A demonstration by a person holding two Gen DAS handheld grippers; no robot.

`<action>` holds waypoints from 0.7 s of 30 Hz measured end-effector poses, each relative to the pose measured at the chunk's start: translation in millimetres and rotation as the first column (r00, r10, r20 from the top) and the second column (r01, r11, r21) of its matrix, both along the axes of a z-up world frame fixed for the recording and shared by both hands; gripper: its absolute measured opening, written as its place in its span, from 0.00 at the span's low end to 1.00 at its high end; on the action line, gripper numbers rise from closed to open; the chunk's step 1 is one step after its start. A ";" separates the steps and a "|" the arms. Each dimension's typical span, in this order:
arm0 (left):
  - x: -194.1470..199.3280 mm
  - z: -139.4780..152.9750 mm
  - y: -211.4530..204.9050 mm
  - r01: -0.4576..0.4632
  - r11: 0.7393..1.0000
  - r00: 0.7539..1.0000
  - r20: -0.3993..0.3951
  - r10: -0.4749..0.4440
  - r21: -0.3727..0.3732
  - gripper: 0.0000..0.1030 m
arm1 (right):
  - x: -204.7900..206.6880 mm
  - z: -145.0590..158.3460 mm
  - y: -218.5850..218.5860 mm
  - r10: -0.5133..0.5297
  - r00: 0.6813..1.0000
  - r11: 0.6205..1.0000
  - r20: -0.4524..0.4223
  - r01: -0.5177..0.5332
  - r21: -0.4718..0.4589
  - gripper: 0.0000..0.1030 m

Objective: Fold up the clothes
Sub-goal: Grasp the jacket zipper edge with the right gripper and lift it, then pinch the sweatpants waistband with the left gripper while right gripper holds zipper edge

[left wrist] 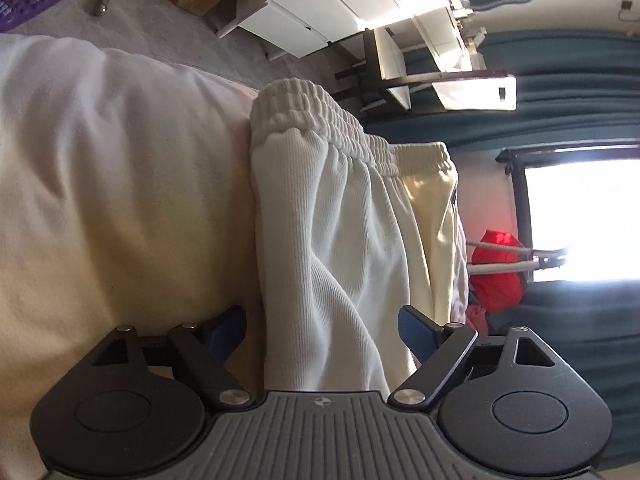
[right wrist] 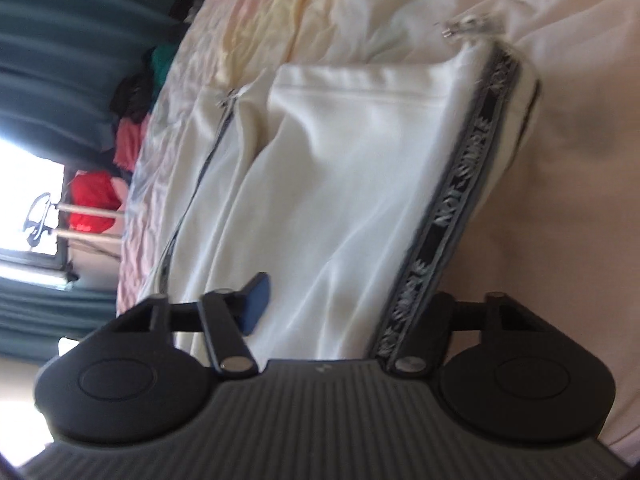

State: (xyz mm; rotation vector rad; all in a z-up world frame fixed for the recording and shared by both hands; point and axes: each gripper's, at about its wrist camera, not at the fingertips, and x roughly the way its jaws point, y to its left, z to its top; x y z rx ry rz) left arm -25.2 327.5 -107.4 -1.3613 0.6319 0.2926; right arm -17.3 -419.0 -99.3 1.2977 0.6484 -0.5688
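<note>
Garment: white trousers (left wrist: 340,240), elastic waistband (left wrist: 320,116), black lettered side stripe (right wrist: 452,200); lying folded on the bed (left wrist: 100,160).
Left gripper (left wrist: 320,330): fingers wide, fabric between them, not clamped.
Right gripper (right wrist: 340,304): fingers wide; one blue pad (right wrist: 256,304) visible, the other hidden by cloth.
Background: teal curtains (left wrist: 560,92).

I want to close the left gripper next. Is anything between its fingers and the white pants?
Nothing visible is in the way. The left gripper is open, and the white pants already run between its blue pads, lying on the bed. The right gripper likewise straddles the pants.
</note>
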 end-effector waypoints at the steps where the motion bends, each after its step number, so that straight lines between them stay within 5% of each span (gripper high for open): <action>1: -0.9 -1.6 2.8 -0.020 1.000 1.000 0.005 0.020 -0.016 0.76 | -2.5 -1.3 -2.6 -0.026 1.000 1.000 -0.017 0.026 -0.002 0.34; 5: -0.1 -2.9 8.6 -0.050 0.999 0.999 0.002 0.050 -0.010 0.67 | -20.8 -3.7 -10.6 -0.127 0.992 0.992 -0.021 0.128 0.006 0.10; 9: 1.1 5.7 13.0 -0.057 0.992 0.997 -0.044 0.062 0.114 0.22 | -26.4 6.6 -9.3 -0.141 0.990 0.988 -0.002 0.141 -0.059 0.08; 12: -2.8 16.2 17.6 -0.084 0.978 0.995 -0.036 0.093 0.191 0.10 | -32.2 14.8 -7.7 -0.159 0.987 0.984 0.031 0.161 -0.080 0.07; 16: -15.0 34.5 19.5 -0.113 0.974 0.994 0.025 0.111 0.197 0.06 | -42.5 18.5 -8.7 -0.178 0.981 0.981 0.075 0.182 -0.062 0.07; 21: -30.4 61.7 20.1 -0.129 0.970 0.989 0.095 0.112 0.206 0.05 | -50.6 39.6 -2.2 -0.144 0.984 0.976 0.103 0.158 -0.148 0.07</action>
